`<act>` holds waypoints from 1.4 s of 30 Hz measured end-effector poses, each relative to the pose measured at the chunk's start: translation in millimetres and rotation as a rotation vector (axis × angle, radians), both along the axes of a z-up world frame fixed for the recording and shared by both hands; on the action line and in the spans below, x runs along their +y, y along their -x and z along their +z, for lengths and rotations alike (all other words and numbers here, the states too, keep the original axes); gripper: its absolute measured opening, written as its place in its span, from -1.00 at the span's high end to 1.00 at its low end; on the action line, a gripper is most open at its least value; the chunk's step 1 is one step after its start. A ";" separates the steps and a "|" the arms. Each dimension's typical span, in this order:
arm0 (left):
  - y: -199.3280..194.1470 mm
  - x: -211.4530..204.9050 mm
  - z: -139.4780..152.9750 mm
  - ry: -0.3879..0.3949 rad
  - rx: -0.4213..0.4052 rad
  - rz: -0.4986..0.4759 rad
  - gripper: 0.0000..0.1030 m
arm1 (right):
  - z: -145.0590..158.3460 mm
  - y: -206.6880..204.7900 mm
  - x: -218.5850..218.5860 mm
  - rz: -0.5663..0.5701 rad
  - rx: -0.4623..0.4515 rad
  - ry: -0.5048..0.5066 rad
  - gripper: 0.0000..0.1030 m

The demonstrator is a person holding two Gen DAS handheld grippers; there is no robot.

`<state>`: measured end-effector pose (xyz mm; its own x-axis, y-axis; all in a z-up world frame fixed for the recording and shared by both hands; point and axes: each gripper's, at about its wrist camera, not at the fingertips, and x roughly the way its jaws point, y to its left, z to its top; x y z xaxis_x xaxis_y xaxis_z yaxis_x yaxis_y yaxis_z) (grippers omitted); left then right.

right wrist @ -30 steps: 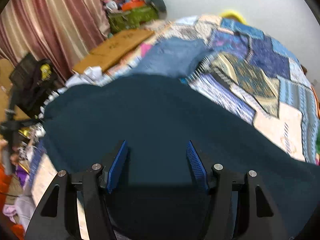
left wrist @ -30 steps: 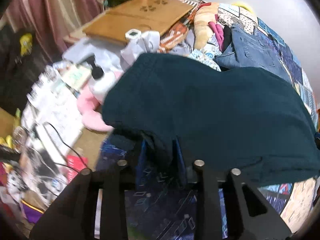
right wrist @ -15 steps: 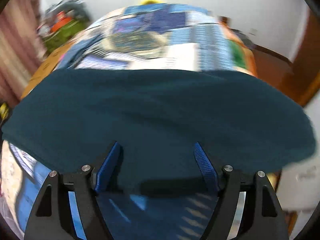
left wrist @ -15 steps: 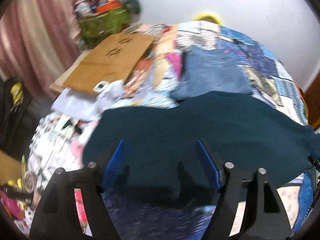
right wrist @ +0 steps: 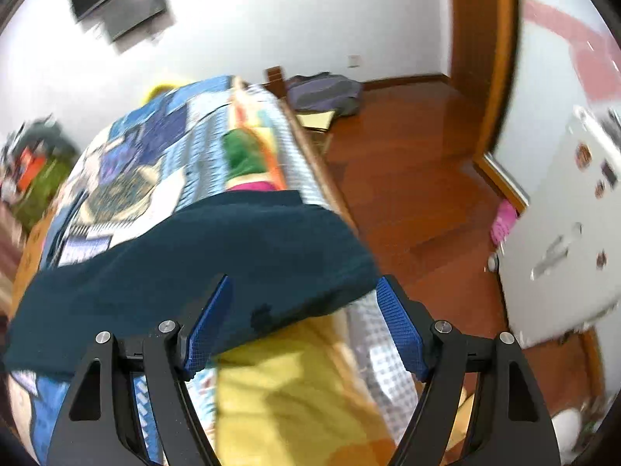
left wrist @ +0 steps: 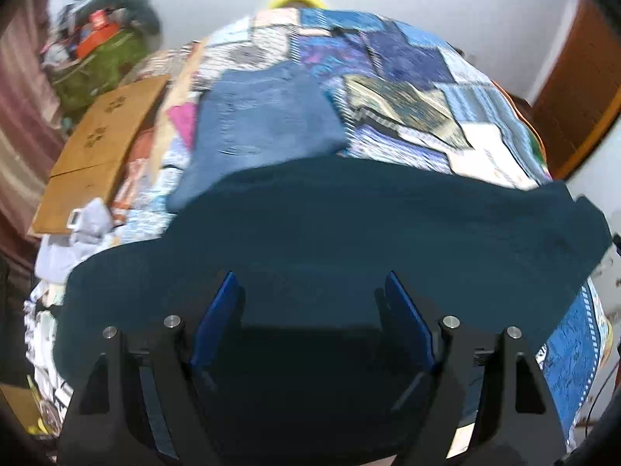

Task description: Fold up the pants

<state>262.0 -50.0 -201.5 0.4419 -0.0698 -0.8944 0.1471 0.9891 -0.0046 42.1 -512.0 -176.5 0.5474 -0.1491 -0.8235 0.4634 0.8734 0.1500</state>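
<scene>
On the quilt (left wrist: 407,89), teal pants (left wrist: 349,225), folded jeans (left wrist: 264,124) beyond, left tongs (left wrist: 310,306) opening, right tongs (right wrist: 302,310) open

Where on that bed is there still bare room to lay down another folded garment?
The patchwork quilt lies bare beyond the dark teal pants, right of the folded jeans. The left edge is crowded: a flattened cardboard box, papers and pale cloth.
</scene>
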 end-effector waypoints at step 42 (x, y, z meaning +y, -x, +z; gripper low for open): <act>7.1 -19.1 -19.3 -0.005 0.001 0.002 -0.67 | -6.4 -51.0 -27.4 0.070 0.103 0.005 0.54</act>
